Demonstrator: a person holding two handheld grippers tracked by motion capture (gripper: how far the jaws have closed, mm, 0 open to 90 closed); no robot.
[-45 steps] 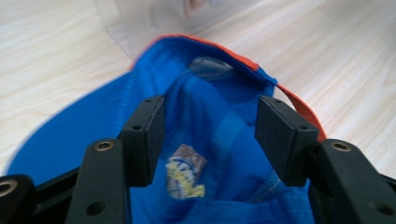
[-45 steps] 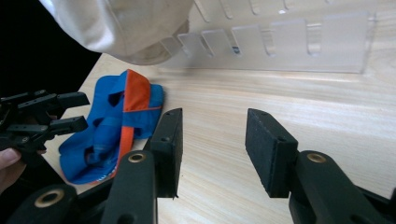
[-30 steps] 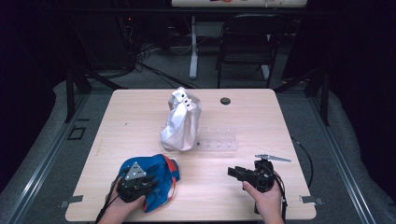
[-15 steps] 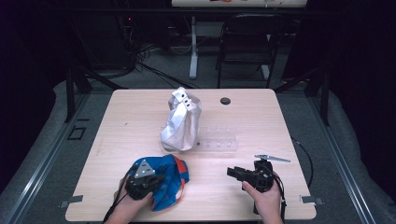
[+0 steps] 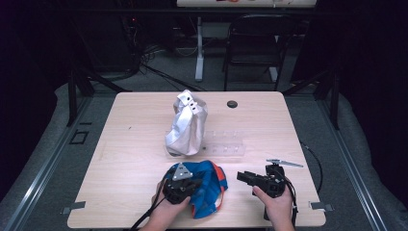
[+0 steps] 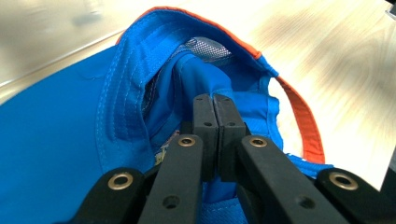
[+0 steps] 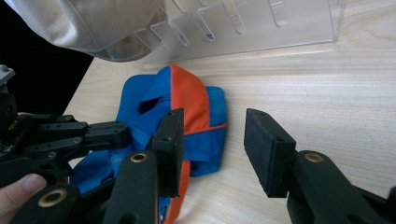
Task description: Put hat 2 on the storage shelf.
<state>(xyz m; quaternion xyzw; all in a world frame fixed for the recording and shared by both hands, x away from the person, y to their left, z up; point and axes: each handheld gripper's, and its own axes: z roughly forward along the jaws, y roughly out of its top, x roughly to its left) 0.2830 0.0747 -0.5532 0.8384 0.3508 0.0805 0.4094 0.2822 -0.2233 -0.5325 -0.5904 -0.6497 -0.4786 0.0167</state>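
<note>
A blue cap with orange trim (image 5: 210, 188) lies crumpled near the table's front edge. My left gripper (image 5: 195, 185) is shut on a fold of its blue fabric. In the left gripper view the two pads (image 6: 206, 122) meet on the cloth (image 6: 70, 140) just below the mesh lining. My right gripper (image 5: 242, 176) rests to the cap's right, pointing left at it, open and apart from it. In the right gripper view its jaws (image 7: 212, 149) stand wide with bare wood between them. The cap (image 7: 189, 100) lies just beyond, and the left gripper (image 7: 125, 132) reaches in from the left.
A grey cloth cap (image 5: 186, 126) stands upright at mid-table. It leans on a clear plastic rack (image 5: 225, 147), which is also seen close up (image 7: 261, 23). A small black disc (image 5: 232, 103) sits at the back. A thin metal piece (image 5: 284, 163) lies by the right hand.
My left hand has slid right along the front edge, dragging the blue cap toward the right gripper. The right gripper has stayed where it was.
</note>
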